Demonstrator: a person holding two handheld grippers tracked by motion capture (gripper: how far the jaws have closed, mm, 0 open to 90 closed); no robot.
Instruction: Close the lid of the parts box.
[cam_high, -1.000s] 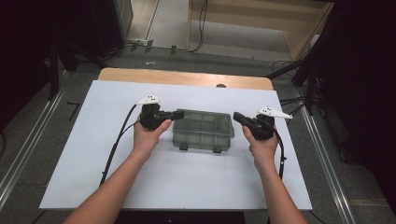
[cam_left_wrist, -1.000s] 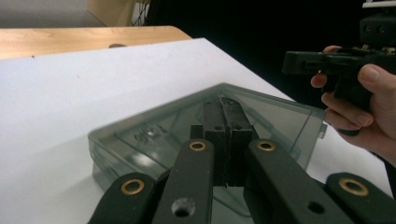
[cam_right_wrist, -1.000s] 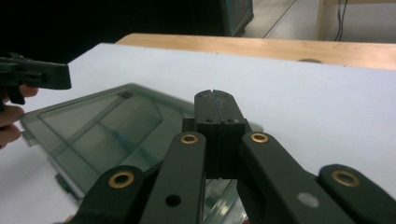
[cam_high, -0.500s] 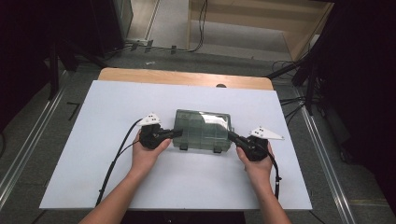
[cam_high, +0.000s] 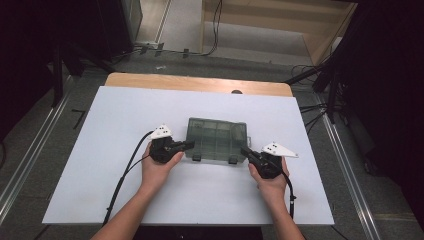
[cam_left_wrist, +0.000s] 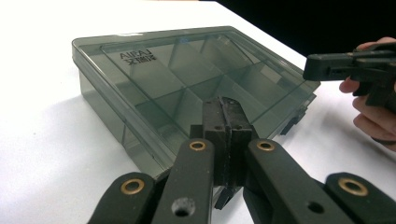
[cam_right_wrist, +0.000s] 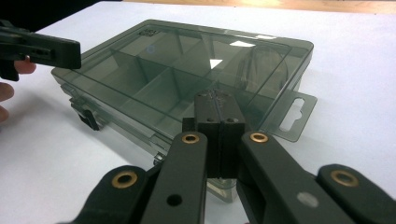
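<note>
A smoky clear plastic box (cam_high: 217, 140) with inner dividers lies flat, lid down, near the middle of the white table (cam_high: 115, 115). The left gripper (cam_high: 186, 146) sits at the box's nine o'clock side, its jaws pressed together with nothing between them, tips at the box's near left corner. The right gripper (cam_high: 246, 151) is at about four o'clock, jaws likewise together and empty, beside the near right corner.
</note>
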